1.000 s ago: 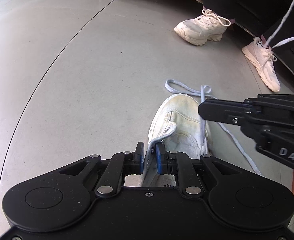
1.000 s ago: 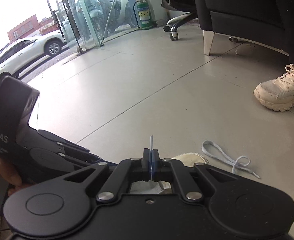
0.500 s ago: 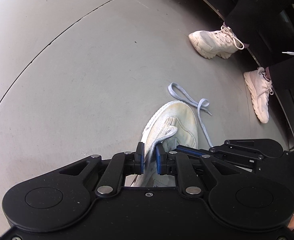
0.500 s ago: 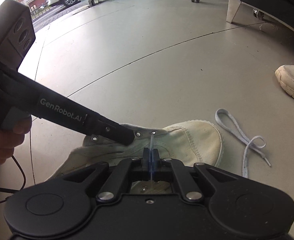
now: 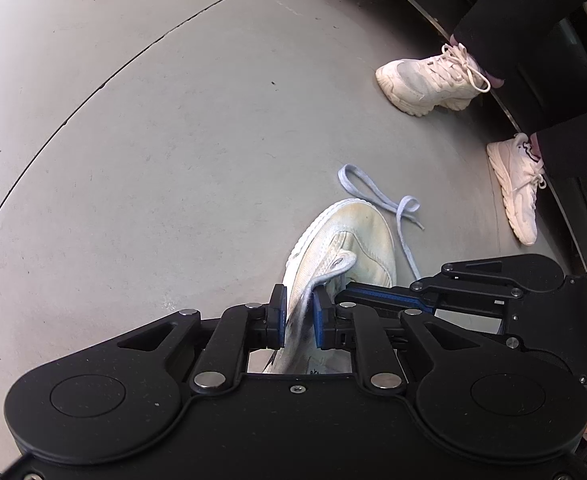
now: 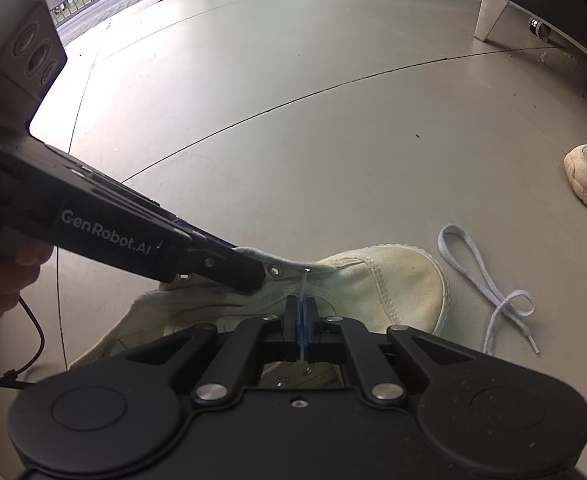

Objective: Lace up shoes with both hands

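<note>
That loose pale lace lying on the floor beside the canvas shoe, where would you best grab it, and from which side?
Probably at its stiff tip, coming from above. The loose lace lies flat on the floor in loops and crosses over itself midway, so a pinch there could catch two strands. The tip lies alone, clear of the canvas shoe, and it is the part that threads eyelets.

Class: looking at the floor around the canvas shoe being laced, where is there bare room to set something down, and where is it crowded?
Bare floor lies wide to the left of the canvas shoe and beyond its toe. It is crowded on the right: the loose lace lies there, then two worn sneakers. Both grippers crowd the shoe's eyelets.
</note>
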A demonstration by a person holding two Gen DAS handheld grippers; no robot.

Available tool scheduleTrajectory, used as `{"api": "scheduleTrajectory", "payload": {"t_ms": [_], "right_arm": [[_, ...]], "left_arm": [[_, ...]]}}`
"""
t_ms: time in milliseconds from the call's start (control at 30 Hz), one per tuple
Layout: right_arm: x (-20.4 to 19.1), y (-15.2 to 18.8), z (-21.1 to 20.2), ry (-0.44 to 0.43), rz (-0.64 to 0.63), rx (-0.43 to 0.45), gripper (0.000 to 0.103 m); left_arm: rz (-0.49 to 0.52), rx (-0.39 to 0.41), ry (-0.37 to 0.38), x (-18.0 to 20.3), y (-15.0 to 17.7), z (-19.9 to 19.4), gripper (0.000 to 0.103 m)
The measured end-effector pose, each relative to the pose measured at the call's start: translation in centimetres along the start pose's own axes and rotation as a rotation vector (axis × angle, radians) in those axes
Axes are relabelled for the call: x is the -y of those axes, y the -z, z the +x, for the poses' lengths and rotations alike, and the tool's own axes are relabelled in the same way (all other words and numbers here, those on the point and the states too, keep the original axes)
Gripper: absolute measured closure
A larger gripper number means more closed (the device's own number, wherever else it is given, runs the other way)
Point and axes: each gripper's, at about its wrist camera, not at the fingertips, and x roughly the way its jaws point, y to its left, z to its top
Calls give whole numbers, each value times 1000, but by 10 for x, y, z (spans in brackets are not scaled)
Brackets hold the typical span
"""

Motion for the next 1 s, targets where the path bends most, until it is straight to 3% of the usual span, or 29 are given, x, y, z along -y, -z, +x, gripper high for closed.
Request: {"api": "scheduleTrajectory", "payload": {"t_ms": [600,667,867,1000], "right_arm": [[-11,-9,-3,29,-19,-6,102],[-12,-8,-2,29,-23,-12,102],[-18,-8,0,25,-46,-49,102],[-19,-9,-1,27,-54,-67,102]], "left_arm": [[376,92,-137,42,14,-6,87],[361,87,-132,40,12,-6,87],[181,36,-63,19,1,-3,88],[155,29,-51,15,1,-1,88]]}}
